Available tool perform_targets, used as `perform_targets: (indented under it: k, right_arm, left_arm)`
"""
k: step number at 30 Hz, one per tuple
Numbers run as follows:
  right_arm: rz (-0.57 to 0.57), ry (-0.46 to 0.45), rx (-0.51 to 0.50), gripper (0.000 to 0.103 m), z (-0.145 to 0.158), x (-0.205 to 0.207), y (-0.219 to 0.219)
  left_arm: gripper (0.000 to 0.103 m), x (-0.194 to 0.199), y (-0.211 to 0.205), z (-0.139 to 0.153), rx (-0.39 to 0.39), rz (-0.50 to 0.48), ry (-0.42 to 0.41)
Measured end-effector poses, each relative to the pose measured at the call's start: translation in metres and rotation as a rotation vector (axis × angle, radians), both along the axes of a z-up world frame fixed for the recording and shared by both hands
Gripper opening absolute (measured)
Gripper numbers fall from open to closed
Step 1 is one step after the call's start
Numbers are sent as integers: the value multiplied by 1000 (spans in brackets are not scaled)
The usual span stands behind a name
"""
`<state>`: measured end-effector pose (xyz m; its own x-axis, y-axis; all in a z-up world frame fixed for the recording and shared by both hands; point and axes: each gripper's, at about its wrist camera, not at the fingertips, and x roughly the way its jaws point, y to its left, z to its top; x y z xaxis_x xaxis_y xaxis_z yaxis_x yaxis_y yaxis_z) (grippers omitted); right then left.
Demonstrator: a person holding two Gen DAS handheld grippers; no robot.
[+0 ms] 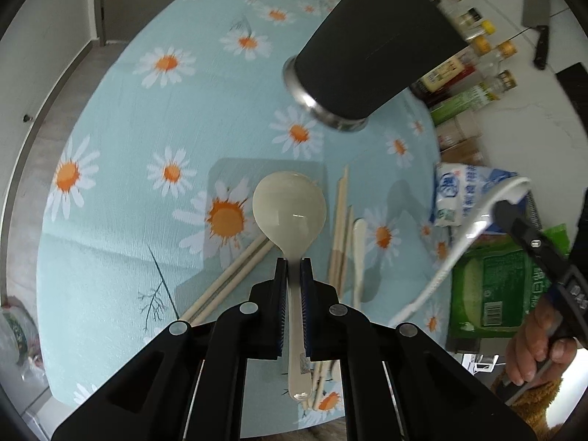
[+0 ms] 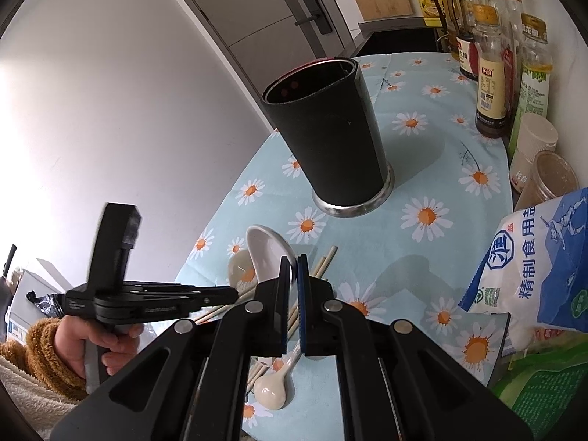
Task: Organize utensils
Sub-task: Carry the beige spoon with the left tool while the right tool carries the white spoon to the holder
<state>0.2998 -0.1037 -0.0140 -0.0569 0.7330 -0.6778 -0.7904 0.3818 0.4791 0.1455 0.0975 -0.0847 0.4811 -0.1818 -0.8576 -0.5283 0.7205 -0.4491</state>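
Note:
My left gripper (image 1: 293, 264) is shut on the handle of a cream spoon (image 1: 289, 205), its bowl pointing ahead above the cloth. My right gripper (image 2: 293, 268) is shut on a white spoon (image 2: 266, 253); that spoon also shows in the left wrist view (image 1: 459, 235) at right. The black utensil holder (image 1: 371, 51) stands beyond both, open top seen in the right wrist view (image 2: 330, 136). Wooden chopsticks (image 1: 341, 228) and a small cream spoon (image 1: 359, 253) lie on the daisy tablecloth (image 1: 128, 169). Another small spoon (image 2: 270, 389) lies under the right gripper.
Sauce bottles (image 2: 492, 66) and jars (image 2: 551, 176) line the far right edge. A salt bag (image 2: 533, 257) and a green packet (image 1: 496, 286) lie at right. A cleaver (image 1: 538, 22) hangs on the wall. The table edge (image 2: 220, 213) runs at left.

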Motion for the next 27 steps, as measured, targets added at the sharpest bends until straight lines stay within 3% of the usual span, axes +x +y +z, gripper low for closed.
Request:
perform_targets:
  k: [13,21,27]
  right_arm:
    - [-67,-93,22,5,33,0,15]
    - [-135,-186,65,5,67,4,32]
    - [-181,-240,97,5,95,12,49]
  left_arm:
    - [6,6,-1,83,189,-134,-311]
    - [6,18,6,128,293,-225,-508]
    - [6,30,9,152,379,-283,-610]
